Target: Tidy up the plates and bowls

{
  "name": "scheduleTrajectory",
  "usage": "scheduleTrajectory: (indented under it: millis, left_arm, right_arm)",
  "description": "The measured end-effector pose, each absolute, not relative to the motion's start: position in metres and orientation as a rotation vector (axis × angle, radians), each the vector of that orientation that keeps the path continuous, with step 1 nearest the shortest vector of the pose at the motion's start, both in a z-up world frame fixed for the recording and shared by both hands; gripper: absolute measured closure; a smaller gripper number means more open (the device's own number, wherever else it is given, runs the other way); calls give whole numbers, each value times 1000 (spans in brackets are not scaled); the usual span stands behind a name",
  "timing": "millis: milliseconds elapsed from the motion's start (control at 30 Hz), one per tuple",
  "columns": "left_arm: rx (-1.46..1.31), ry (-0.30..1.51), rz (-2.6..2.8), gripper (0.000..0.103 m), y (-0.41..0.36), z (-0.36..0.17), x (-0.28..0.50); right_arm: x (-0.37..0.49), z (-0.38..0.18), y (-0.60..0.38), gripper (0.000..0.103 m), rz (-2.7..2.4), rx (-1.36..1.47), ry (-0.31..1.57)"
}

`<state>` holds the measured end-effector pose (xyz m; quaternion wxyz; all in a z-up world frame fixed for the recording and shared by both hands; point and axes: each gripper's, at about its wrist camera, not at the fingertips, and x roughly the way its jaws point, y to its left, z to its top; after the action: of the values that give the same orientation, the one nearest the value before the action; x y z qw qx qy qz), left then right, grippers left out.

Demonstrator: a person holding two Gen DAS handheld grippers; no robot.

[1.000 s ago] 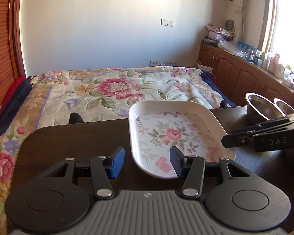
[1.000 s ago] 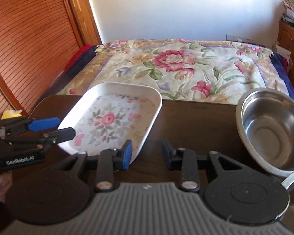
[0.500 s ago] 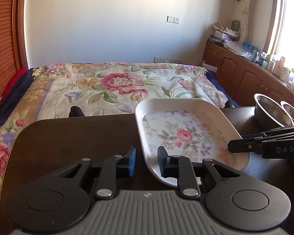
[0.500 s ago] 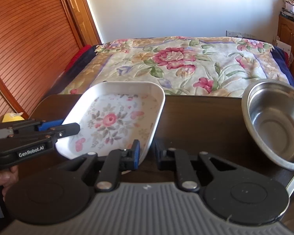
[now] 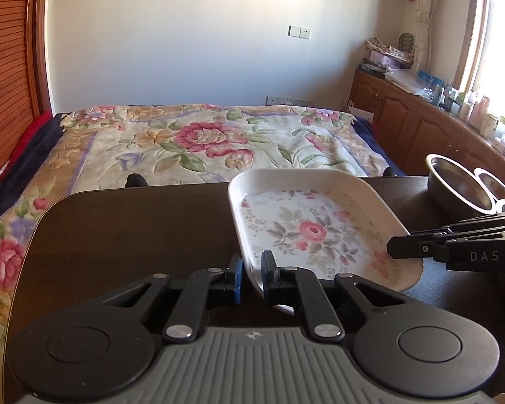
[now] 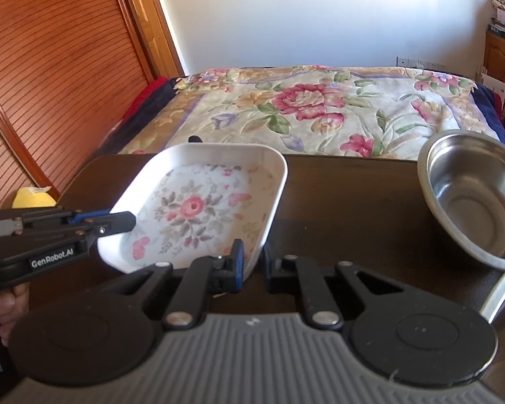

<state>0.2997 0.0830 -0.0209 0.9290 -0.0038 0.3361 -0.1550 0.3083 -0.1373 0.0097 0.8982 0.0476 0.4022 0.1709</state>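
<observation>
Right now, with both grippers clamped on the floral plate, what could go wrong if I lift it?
1. The left gripper and right gripper each pinch only the thin rim of the floral plate, both near its front end, so it could tip or slip.
2. The steel bowl sits close on the right; a swing that way could hit it.

Dark table (image 5: 134, 229) under steel bowls (image 6: 471, 198)

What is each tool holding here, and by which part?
Both grip the floral plate by its rim: the left tool at the near left corner, the right tool at the near right corner.
</observation>
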Motion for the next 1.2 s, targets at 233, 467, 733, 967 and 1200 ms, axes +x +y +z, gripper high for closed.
scheduleTrajectory:
  millis: [233, 467, 733, 967, 1200]
  left_arm:
    - [5, 676, -318, 90, 81, -11, 287]
    - [13, 646, -320, 90, 79, 8, 267]
    - [29, 599, -326, 89, 73, 33, 238]
    - [23, 580, -347, 89, 68, 46, 214]
    - [27, 563, -354, 88, 64, 52, 192]
  right_arm:
    - [299, 16, -145, 90, 371, 105, 816]
    - [283, 30, -153, 90, 387, 109, 777]
    - [260, 52, -164, 90, 401, 116, 724]
    - [241, 63, -175, 90, 402, 105, 692]
    - [225, 70, -181, 90, 403, 96, 673]
